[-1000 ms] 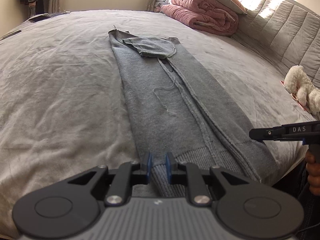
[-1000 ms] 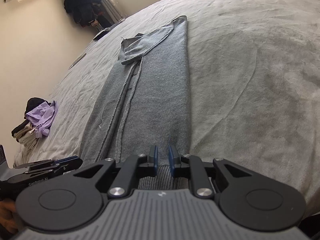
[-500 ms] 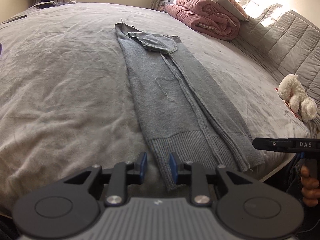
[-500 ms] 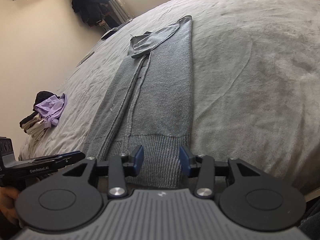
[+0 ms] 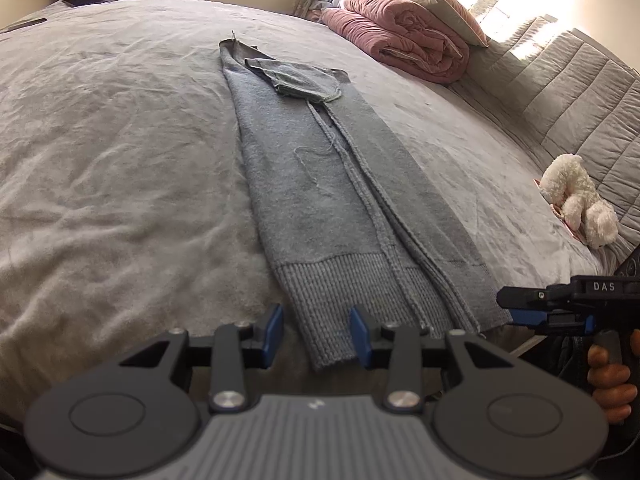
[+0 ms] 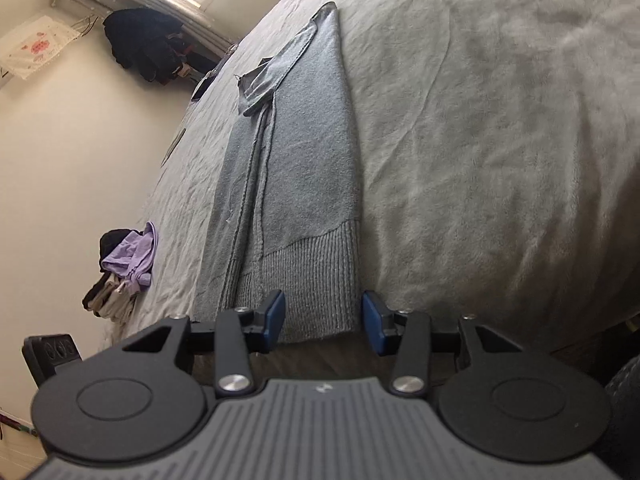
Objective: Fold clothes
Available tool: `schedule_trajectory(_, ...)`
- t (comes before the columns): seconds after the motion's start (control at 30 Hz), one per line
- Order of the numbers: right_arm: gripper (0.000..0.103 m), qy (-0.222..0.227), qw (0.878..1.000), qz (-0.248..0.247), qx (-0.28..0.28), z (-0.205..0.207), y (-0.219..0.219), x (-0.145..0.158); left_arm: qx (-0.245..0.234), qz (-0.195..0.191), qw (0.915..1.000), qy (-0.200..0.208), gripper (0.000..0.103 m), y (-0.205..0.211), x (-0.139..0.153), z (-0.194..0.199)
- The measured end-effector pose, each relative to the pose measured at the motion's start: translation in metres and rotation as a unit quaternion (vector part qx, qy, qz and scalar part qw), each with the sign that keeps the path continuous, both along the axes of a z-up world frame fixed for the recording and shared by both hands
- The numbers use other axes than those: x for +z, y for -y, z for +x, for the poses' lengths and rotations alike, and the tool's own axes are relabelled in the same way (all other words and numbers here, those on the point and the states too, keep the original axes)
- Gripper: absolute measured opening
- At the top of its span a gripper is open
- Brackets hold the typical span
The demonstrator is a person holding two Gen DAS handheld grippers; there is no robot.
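Observation:
A grey knitted cardigan lies on the grey bed, folded lengthwise into a long narrow strip. Its ribbed hem is nearest me. My left gripper is at the hem's left corner. Its jaws are opening, and the corner lies loose between the blue pads, which do not press it. In the right wrist view the cardigan runs away from my right gripper. This gripper is open, with the hem's right part between its pads but untouched. The right gripper also shows in the left wrist view, held by a hand.
A folded pink quilt and a pillow sit at the bed's far end by a padded headboard. A white plush toy lies at the right edge. A pile of clothes with a purple piece sits near the bed's left edge.
Both grippers were shut on the hem and have opened, letting it drop flat. Both have drawn back a little from the bed's edge. The right wrist has rolled, tilting its view.

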State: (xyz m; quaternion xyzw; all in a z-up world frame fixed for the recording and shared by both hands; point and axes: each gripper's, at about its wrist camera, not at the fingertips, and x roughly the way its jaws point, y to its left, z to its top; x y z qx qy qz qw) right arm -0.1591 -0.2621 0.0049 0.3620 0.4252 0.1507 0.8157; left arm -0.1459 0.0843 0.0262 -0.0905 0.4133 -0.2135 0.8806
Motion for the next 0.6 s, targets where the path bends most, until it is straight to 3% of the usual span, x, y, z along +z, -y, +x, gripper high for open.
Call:
schedule_trajectory(0.2,0.041,0.001,1.000,-0.001,-0.003,0.0016,-0.0050,0.0016,0.019,-0.023,0.9994,-0.015,0.036,-0.0029,-0.0029,0.0039)
schedule_trajectory(0.4,0.037,0.006,1.000,-0.005,-0.007,0.0010,-0.0069,0.0007,0.013,-0.020,0.9997,-0.012,0.036,-0.0002,-0.0017,0.0008)
schedule_trajectory(0.6,0.038,0.004,1.000,-0.001,-0.014,0.0021,-0.0067,-0.0014,0.004,-0.050,0.9977,-0.046,0.038,-0.0045,-0.0042,0.0042)
